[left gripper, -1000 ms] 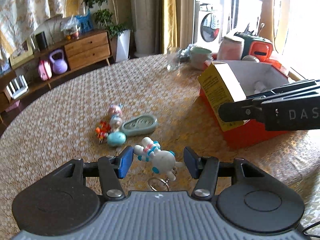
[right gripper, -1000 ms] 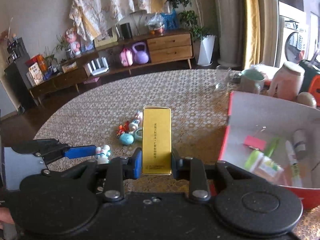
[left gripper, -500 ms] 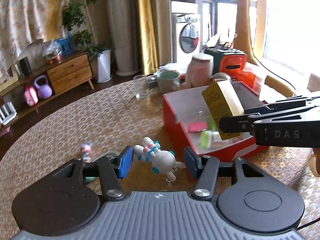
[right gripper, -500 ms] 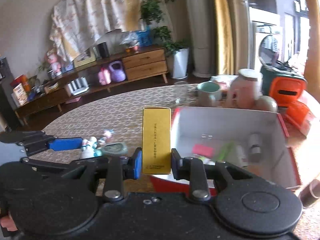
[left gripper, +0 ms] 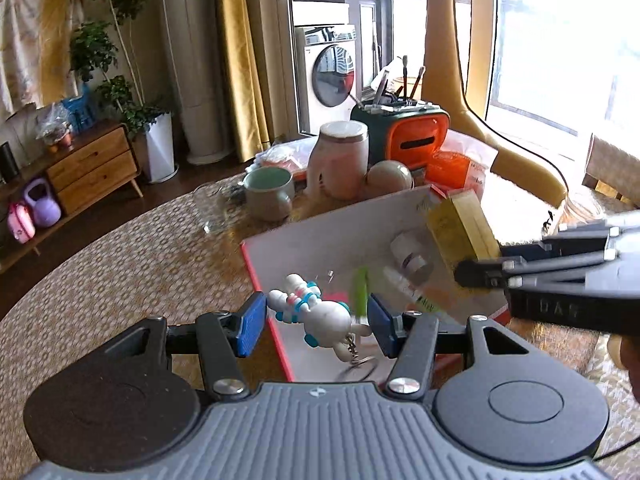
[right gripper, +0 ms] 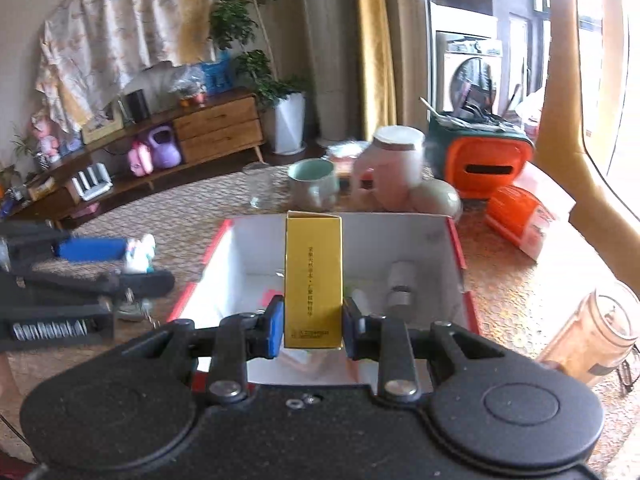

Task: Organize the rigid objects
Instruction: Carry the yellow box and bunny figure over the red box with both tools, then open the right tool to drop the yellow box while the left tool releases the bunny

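Left wrist view
- Left gripper [left gripper: 316,322] about half open, blue pads [left gripper: 251,324] either side of a white figure keychain [left gripper: 320,314] with pink and blue bands.
- The figure hangs between the pads clear of the table, its ring dangling below; the pads appear to touch its ends, though the exact contact is hard to read.
- It sits over the near left corner of the red-rimmed white box [left gripper: 320,240].
- Inside the box: a small white bottle [left gripper: 412,256], a green stick-like item [left gripper: 362,288], a white tube, something pink; all blurred.
- Right gripper [left gripper: 472,268] enters from the right, its black fingers on a yellow carton [left gripper: 460,228] tilted over the box's far right part.
- Behind the box on the woven tablecloth [left gripper: 140,264]: a green-lined mug [left gripper: 269,194], a pink jar [left gripper: 340,160], an orange-and-green case [left gripper: 404,136].

Right wrist view
- Right gripper [right gripper: 308,326] nearly closed, pads pressed flat on both sides of the yellow carton [right gripper: 314,280], which stands upright with printed text down its face.
- Carton is over the middle of the open box [right gripper: 400,240]; the white bottle [right gripper: 400,288] lies inside, to its right.
- Left gripper [right gripper: 132,264] at the left edge, outside the box's left wall, with the white figure [right gripper: 140,254] at its blue pad.
- A clear glass [right gripper: 258,186] stands beside the mug [right gripper: 314,184]; an amber cup [right gripper: 596,332] stands at right.
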The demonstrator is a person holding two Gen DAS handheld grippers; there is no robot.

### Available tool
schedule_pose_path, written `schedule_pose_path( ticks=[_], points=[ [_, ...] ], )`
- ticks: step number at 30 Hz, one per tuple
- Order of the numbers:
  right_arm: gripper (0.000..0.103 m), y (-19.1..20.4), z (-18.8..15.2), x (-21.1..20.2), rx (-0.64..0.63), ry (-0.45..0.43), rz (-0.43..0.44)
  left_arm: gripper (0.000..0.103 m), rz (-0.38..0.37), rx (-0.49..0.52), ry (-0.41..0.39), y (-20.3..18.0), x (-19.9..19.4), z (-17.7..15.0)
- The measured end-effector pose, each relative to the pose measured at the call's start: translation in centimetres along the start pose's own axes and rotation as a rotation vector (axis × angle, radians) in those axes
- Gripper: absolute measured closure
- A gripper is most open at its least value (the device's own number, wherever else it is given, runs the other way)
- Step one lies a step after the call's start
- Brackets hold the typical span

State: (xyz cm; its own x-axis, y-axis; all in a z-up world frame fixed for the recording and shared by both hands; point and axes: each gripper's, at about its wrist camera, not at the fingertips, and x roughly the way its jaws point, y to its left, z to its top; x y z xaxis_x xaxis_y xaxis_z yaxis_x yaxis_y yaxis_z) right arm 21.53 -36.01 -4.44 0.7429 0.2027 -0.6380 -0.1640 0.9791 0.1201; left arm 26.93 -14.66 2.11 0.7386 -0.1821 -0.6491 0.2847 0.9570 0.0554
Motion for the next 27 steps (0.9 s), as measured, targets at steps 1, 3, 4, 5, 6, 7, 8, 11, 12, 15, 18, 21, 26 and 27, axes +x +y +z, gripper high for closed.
schedule_pose_path(
  ticks=[1,3,4,5,6,7,8,11,12,15,18,21,26,27],
  points=[
    [0.075,-0.3,0.1,0.4,0.0,0.006,-0.012,0.048,-0.006,-0.002,0.002,-0.1,0.3,0.3],
    [0.075,-1.2,-0.2,1.0,0.006,0.02,-0.028,0.048,-0.014,-0.007,0.011,-0.3,1.6,1.3],
    [0.075,-1.4,-0.3,1.3,0.006,0.027,-0.038,0.048,-0.021,-0.005,0.016,-0.4,2.1,1.7],
    [0.075,-1.7,-0.4,1.6,0.005,0.035,-0.049,0.048,-0.034,0.002,0.022,-0.6,2.9,2.1],
    [0.075,-2.0,-0.6,1.9,0.007,0.043,-0.057,0.048,-0.043,0.009,0.027,-0.9,3.6,2.3],
    [0.075,-2.3,-0.7,2.3,0.008,0.053,-0.061,0.048,-0.052,0.019,0.035,-1.3,4.1,2.5],
    [0.075,-2.5,-0.9,2.8,0.009,0.064,-0.066,0.048,-0.059,0.032,0.047,-1.6,5.0,2.6],
    [0.075,-3.0,-1.4,4.1,0.008,0.096,-0.08,0.048,-0.063,0.059,0.086,-2.6,7.4,2.6],
    [0.075,-3.2,-1.6,4.5,0.007,0.106,-0.082,0.048,-0.071,0.06,0.098,-2.9,8.2,2.7],
    [0.075,-3.4,-1.9,5.4,-0.003,0.129,-0.094,0.048,-0.077,0.07,0.112,-3.3,9.9,2.7],
    [0.075,-3.6,-2.0,6.4,-0.005,0.154,-0.104,0.048,-0.072,0.074,0.147,-3.8,12.1,2.8],
    [0.075,-3.7,-2.1,7.2,-0.018,0.175,-0.125,0.048,-0.074,0.08,0.184,-4.1,14.2,2.7],
    [0.075,-3.5,-2.1,8.6,-0.068,0.211,-0.156,0.048,-0.059,0.112,0.221,-4.8,17.0,2.7],
    [0.075,-3.4,-2.2,8.8,-0.073,0.22,-0.156,0.048,-0.058,0.113,0.23,-4.9,17.5,2.7]
  ],
)
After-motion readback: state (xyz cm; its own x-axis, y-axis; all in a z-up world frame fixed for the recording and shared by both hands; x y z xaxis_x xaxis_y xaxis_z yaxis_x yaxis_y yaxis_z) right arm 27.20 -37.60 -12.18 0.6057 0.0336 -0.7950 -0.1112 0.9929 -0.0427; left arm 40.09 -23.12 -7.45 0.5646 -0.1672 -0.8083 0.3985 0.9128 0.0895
